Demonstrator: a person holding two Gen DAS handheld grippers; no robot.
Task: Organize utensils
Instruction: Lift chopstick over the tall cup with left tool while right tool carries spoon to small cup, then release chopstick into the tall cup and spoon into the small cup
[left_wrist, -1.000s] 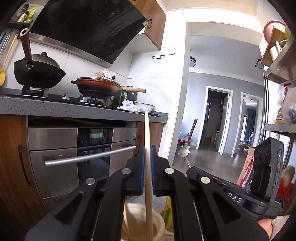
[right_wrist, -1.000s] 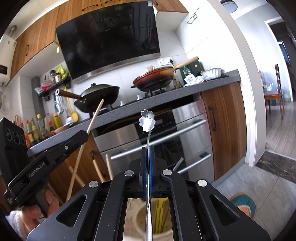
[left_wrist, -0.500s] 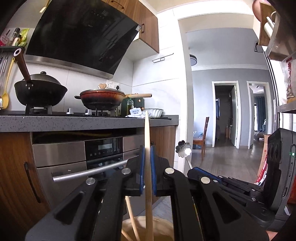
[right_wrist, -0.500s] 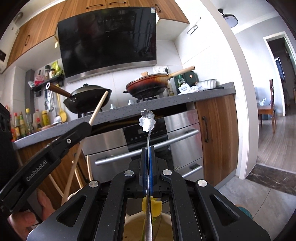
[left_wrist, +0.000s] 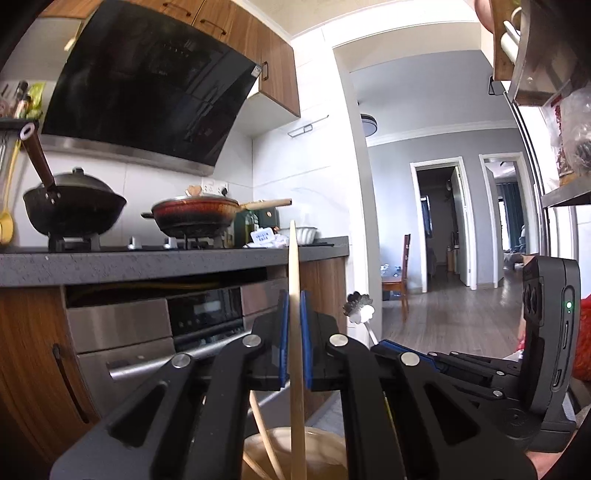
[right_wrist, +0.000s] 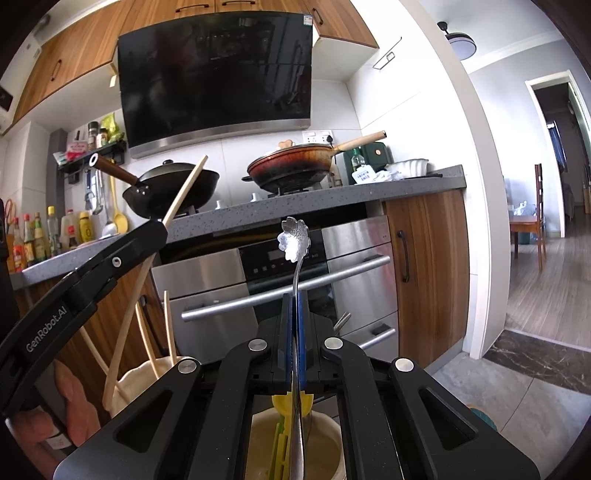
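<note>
both grippers have sunk since the earlier frames, so each cup's mouth now sits closer under its jaws. left gripper (left_wrist: 292, 343) is clamped narrow on a wooden chopstick (left_wrist: 293, 280), which stands upright, its lower end already inside the beige cup (left_wrist: 325, 448) directly below — other chopsticks lean in there too. right gripper (right_wrist: 294, 339) pinches a metal spoon (right_wrist: 294, 240) just as tightly, flower end up, shaft running straight down into its own cup (right_wrist: 328, 428) beside a yellow utensil (right_wrist: 282, 404). each long axis lines up with the cup beneath, so release likely just needs the jaws to part.
</note>
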